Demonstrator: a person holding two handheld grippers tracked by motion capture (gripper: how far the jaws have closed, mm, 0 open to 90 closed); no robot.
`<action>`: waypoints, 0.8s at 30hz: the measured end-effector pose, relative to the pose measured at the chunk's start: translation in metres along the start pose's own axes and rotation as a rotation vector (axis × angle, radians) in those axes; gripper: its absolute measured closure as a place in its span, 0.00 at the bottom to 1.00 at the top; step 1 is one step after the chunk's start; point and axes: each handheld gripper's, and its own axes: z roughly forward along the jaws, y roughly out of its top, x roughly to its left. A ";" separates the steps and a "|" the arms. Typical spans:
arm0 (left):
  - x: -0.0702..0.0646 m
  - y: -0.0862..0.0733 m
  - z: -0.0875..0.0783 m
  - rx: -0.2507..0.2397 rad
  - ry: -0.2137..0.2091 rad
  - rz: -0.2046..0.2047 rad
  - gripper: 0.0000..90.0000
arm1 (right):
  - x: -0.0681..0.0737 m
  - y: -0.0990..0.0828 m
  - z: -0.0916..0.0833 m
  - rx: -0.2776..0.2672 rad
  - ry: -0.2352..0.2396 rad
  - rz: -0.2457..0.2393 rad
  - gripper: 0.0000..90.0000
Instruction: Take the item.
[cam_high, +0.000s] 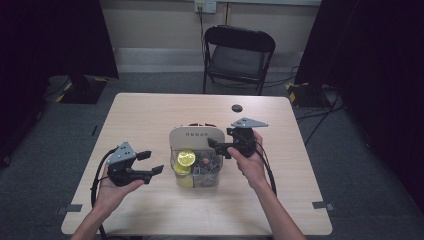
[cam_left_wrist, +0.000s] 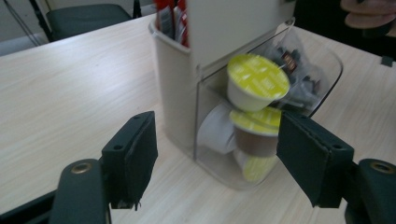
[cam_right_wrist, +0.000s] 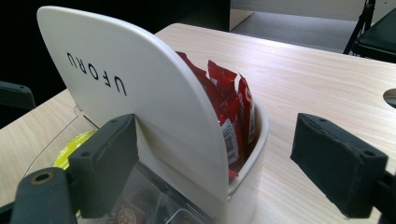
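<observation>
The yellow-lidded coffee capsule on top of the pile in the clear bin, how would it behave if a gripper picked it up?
The top capsule looks small and probably light. Its foil lid seems thin, so a hard squeeze might dent it. Its tapered cup could slip between flat pads. It lies tilted on other capsules in the clear bin, so lifting it may shift them.

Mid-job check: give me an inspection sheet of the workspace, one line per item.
Surface: light wood table, bare apart from the organizer; a dark round hole near the far edge.
Job's things: beige organizer upright at centre; yellow-lidded capsules stacked in its clear front bin; red sachets standing in the back pocket.
Clutter: nothing seen.
Grippers: left tongs open, empty, apart from the organizer; right tongs open astride the organizer's back panel, not pressing.
Cables: one black cable trails from the left tongs.
Surroundings: black folding chair beyond the table, dark curtains at both sides, grey floor.
</observation>
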 end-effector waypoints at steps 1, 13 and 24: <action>-0.002 0.003 0.002 -0.004 -0.009 0.007 0.33 | 0.000 0.000 0.000 0.001 0.000 0.001 0.16; -0.016 0.022 0.036 -0.051 -0.111 0.019 0.43 | -0.001 -0.002 0.001 0.009 0.011 0.009 0.16; -0.020 0.023 0.055 0.007 -0.087 0.014 0.35 | -0.002 -0.001 -0.001 -0.004 0.010 0.006 0.16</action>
